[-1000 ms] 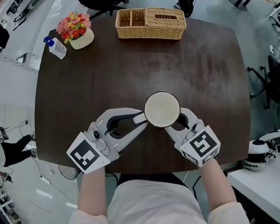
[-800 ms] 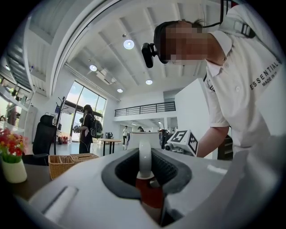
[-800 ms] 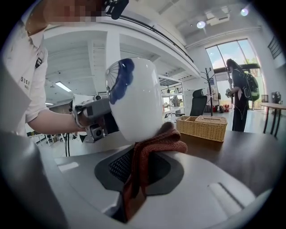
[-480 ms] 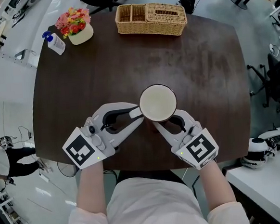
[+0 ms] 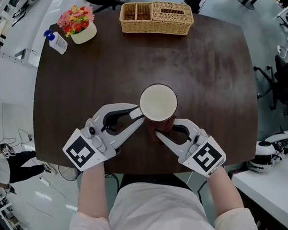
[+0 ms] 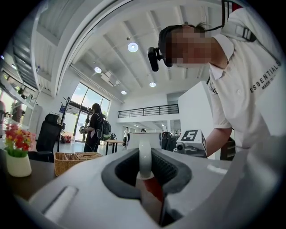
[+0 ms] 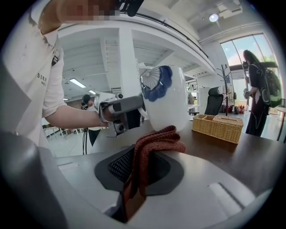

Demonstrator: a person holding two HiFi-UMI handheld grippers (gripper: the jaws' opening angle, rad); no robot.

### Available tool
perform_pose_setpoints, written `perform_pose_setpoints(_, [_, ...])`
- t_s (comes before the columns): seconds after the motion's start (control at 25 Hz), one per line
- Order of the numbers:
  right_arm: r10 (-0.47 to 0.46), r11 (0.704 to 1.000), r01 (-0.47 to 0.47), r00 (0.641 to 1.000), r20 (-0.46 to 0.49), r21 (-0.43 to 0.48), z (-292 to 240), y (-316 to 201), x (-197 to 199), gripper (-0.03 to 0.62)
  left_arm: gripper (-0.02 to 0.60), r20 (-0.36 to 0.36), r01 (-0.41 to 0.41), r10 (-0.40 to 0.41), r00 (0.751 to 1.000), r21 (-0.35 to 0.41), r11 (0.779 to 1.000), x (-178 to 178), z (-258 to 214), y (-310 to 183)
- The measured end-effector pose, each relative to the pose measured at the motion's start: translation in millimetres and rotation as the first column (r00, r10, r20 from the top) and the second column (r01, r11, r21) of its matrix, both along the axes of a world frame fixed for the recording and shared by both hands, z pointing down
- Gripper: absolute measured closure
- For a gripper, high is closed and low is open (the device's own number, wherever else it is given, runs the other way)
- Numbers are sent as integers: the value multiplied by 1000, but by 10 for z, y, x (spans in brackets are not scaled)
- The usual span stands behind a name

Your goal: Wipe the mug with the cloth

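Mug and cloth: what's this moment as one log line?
left gripper: shut on mug handle | right gripper: shut on cloth | cloth: against mug's lower side

The mug (image 5: 158, 102) is between left gripper (image 5: 137, 115) and right gripper (image 5: 160, 133), cloth (image 5: 166, 126) against its near side, basket (image 5: 156, 18) behind.

**Mug drifts away, cloth comes into sight**

Over the last second the mug (image 5: 158, 102) has drifted a little farther from the person and to the left, and the left gripper (image 5: 137, 114) has travelled with it. The right gripper (image 5: 164, 131) has swung its tips leftward under the mug's near side, and its marker cube has dropped back toward the person. The red cloth (image 5: 167, 123), earlier hidden beneath the mug in the head view, now shows at the mug's near edge.
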State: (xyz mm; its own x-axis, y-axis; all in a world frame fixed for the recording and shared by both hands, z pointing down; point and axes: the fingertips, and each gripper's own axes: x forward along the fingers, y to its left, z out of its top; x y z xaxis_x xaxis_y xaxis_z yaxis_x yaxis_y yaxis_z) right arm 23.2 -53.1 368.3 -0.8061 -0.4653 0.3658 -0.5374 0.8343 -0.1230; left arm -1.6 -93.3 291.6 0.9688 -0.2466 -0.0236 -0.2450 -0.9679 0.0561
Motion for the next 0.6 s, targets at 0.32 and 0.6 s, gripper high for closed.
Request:
perform_pose_setpoints(0.32, [213,974,-224,957,-196,-37,451,-328,729,511,511,107,-39,41,993,-27,999,-21,416,11])
perform_pose_setpoints(0.6, [338,938,-345,924,-178,-11,500,-643,1036,511,511,187,-73,88,978,-87,994,75,955,7])
